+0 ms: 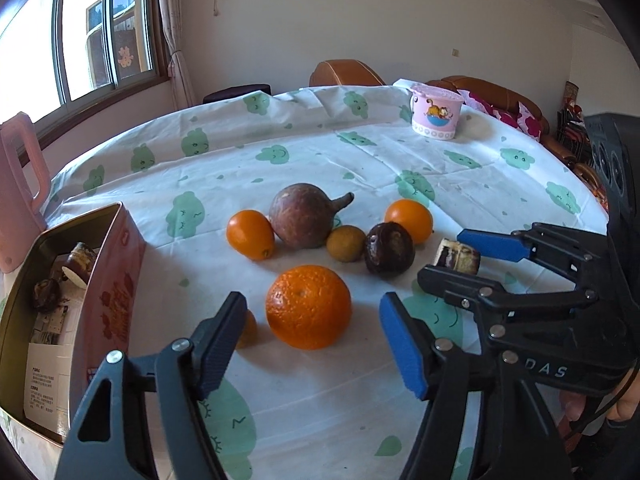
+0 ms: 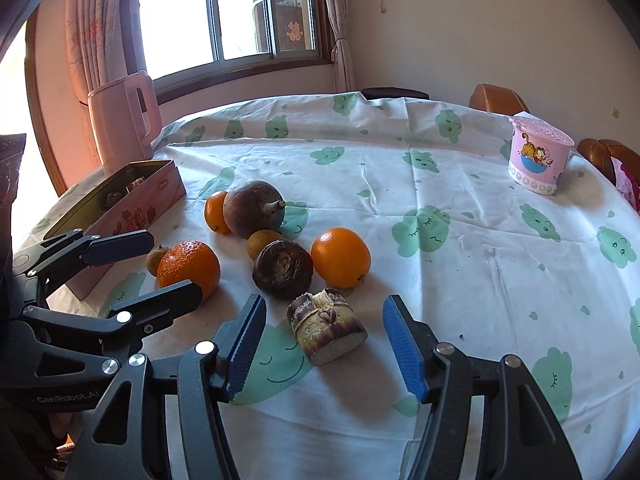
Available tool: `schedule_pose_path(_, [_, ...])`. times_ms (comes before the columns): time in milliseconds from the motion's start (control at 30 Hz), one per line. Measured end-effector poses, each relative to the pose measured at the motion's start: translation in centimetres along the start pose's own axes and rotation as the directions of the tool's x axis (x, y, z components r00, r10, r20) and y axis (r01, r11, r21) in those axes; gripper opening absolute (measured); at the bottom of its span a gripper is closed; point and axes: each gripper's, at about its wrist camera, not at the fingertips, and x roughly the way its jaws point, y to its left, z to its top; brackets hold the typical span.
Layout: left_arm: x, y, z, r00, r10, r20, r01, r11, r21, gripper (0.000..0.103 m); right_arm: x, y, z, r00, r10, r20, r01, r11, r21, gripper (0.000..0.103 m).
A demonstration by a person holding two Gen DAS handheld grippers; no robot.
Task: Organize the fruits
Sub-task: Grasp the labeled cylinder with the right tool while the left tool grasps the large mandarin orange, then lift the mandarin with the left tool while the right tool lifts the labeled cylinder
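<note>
A rough-skinned orange (image 1: pixel 308 306) lies on the tablecloth between the fingers of my left gripper (image 1: pixel 312 346), which is open and clear of the skin on both sides. My right gripper (image 2: pixel 325 348) is open around a cut brown stump piece (image 2: pixel 326 326), with gaps at both pads. Behind them lie a large purple-brown fruit with a stem (image 1: pixel 302 216), two smooth orange fruits (image 1: pixel 250 234) (image 1: pixel 409 220), a small yellow-brown fruit (image 1: pixel 346 243) and a dark round one (image 1: pixel 388 248). Another small fruit (image 2: pixel 155 260) is half hidden by the left finger.
An open pink tin (image 1: pixel 108 280) holding a few dark pieces and paper stands at the left table edge, with a pink jug (image 2: pixel 120 120) behind it. A pink cartoon cup (image 2: pixel 538 156) stands far right. Chairs ring the round table.
</note>
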Motion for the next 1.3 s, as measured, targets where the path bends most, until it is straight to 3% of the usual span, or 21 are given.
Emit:
schedule_pose_path(100, [0.6, -0.6, 0.0, 1.000, -0.003, -0.028, 0.004, 1.000, 0.026, 0.068, 0.3, 0.1, 0.0, 1.000, -0.001, -0.019, 0.001, 1.000, -0.008, 0.045])
schedule_pose_path(267, [1.5, -0.2, 0.1, 0.997, -0.029, -0.076, 0.029, 1.000, -0.010, 0.068, 0.3, -0.1, 0.0, 1.000, 0.007, -0.021, -0.007, 1.000, 0.002, 0.044])
schedule_pose_path(367, [1.8, 0.2, 0.0, 0.995, -0.051, -0.091, 0.048, 0.998, -0.030, 0.048, 0.3, -0.1, 0.0, 1.000, 0.005, -0.021, -0.005, 1.000, -0.001, 0.044])
schedule_pose_path(933, [-0.2, 1.7, -0.2, 0.995, -0.098, 0.025, 0.100, 0.989, -0.108, 0.048, -0.7, 0.2, 0.0, 0.999, 0.008, 0.043, -0.007, 1.000, -0.020, 0.044])
schedule_pose_path(1300, [-1.2, 1.9, -0.3, 0.992, -0.089, 0.088, 0.099, 0.988, -0.118, 0.048, -1.7, 0.4, -0.3, 0.994, 0.005, 0.111, -0.002, 1.000, -0.029, 0.044])
